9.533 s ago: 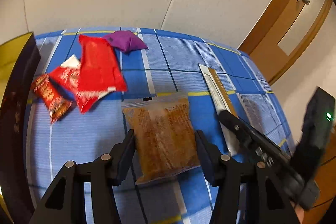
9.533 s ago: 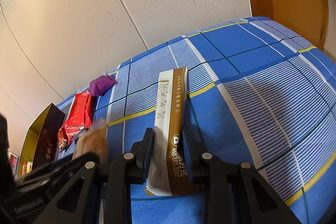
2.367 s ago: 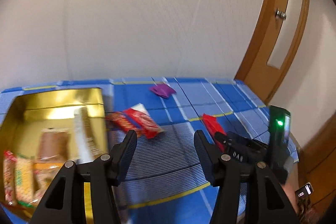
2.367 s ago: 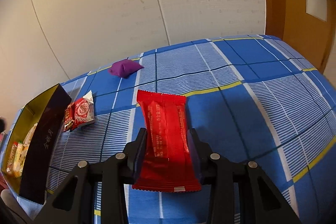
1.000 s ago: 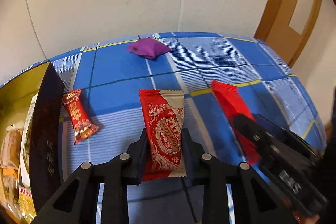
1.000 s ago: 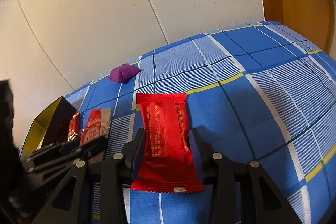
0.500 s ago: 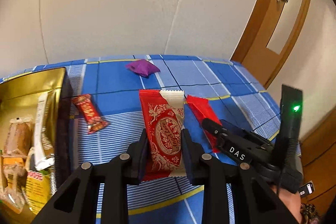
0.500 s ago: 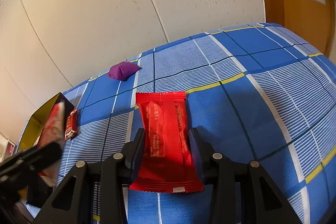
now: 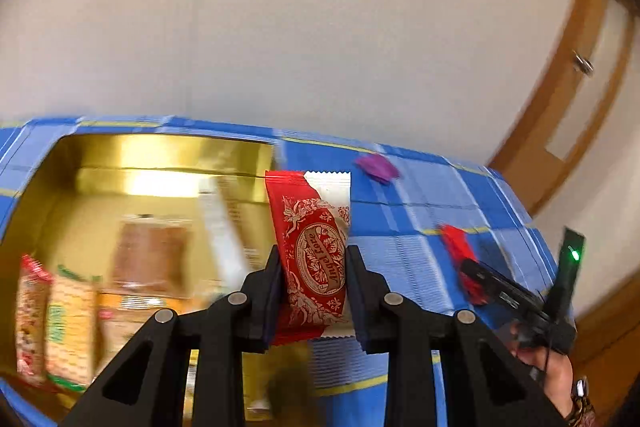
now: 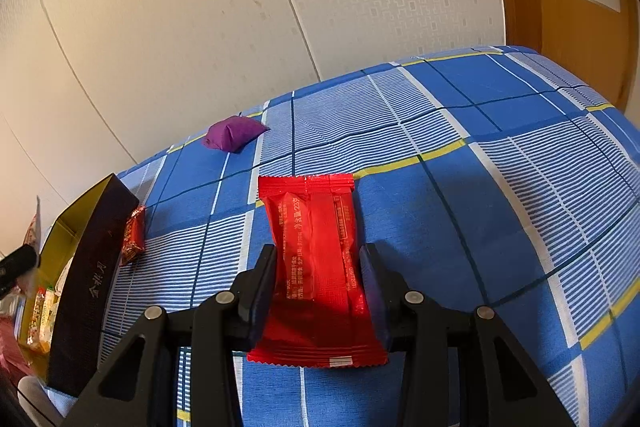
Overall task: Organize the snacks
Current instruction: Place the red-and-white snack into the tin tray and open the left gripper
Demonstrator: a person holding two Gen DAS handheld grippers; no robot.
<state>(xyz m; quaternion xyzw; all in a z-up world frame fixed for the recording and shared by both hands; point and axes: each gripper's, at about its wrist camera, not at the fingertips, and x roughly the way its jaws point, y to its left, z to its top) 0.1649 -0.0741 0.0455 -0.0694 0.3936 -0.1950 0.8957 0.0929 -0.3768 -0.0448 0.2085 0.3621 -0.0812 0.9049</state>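
My left gripper (image 9: 312,277) is shut on a red and white snack packet (image 9: 316,251) and holds it in the air over the right edge of the gold-lined box (image 9: 168,155). Several snack packets (image 9: 60,315) lie inside that box. My right gripper (image 10: 320,275) is shut on a plain red packet (image 10: 316,259) that rests on the blue checked cloth (image 10: 500,187). In the left wrist view the right gripper (image 9: 480,279) and the plain red packet (image 9: 456,241) sit at the right. The left gripper's tip (image 10: 18,265) shows at the far left of the right wrist view.
A purple pouch (image 10: 232,133) lies near the wall, and a small red packet (image 10: 134,237) lies beside the box's dark outer wall (image 10: 92,291). A wooden door (image 9: 560,99) stands to the right. A person's hand (image 9: 548,367) holds the right gripper.
My left gripper has carried the red and white packet up and leftward from the cloth to over the box. The right gripper and its red packet have stayed in place.
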